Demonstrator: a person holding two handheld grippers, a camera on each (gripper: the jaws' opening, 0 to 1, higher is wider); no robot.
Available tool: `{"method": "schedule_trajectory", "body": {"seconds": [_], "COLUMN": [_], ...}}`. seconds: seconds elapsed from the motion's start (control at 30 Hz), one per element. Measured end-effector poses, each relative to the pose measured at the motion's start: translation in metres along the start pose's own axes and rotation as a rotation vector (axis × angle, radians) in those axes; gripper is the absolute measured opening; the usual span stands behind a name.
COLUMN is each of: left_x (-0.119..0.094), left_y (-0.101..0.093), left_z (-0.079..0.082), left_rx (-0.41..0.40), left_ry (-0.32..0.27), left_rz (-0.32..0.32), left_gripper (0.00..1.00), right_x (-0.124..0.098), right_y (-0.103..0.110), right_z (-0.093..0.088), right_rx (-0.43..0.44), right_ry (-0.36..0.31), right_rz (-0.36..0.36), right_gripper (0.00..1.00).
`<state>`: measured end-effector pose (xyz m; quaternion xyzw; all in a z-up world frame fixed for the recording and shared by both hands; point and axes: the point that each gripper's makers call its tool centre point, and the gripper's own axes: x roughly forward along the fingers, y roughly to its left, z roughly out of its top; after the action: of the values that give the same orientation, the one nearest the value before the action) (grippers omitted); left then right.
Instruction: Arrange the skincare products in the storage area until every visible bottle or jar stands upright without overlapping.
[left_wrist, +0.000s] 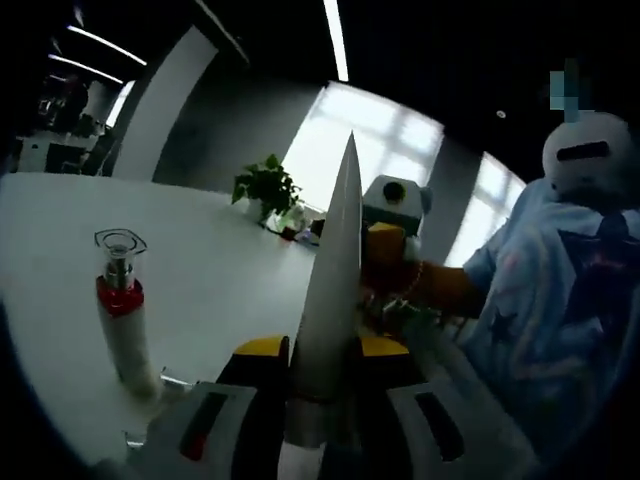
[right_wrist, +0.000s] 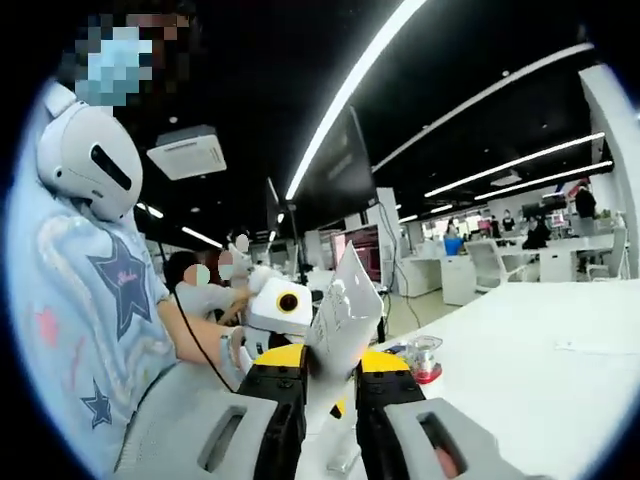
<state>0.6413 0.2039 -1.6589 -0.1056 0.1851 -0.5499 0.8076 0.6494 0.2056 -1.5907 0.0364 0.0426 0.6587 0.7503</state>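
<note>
white tabletop (left_wrist: 210, 270) runs wide and bare around a slim white pump bottle with a red collar and clear cap (left_wrist: 123, 315), upright at nine o'clock. we see the left gripper (left_wrist: 330, 370) and right gripper (right_wrist: 335, 385) each pinching a thin white sheet (left_wrist: 335, 280).

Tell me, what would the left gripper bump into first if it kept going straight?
Probably the right gripper, held just ahead over the table. The red-collared bottle stands off to one side, out of that line. Depth is unclear.

bright windows (left_wrist: 385, 135) — ceiling strip lights (right_wrist: 350, 95)
</note>
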Motion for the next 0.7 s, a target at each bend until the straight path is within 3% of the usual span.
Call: {"method": "schedule_trajectory", "body": {"seconds": [0.2,0.7], "left_x": [0.0,0.0015], "left_y": [0.0035,0.0084], "left_z": [-0.0031,-0.0096], "left_rx": [0.077,0.185], "left_ry": [0.016,0.057], "left_rz": [0.036,0.079], "left_gripper": [0.21,0.2], "right_x": [0.0015,0.0024], "right_y": [0.0044,0.0049], "right_z": [-0.0025,-0.0098], "right_rx": [-0.039,-0.088], "right_ry": [0.028,0.079], "right_rz": [0.01,0.022], "right_gripper": [0.11,0.1]}}
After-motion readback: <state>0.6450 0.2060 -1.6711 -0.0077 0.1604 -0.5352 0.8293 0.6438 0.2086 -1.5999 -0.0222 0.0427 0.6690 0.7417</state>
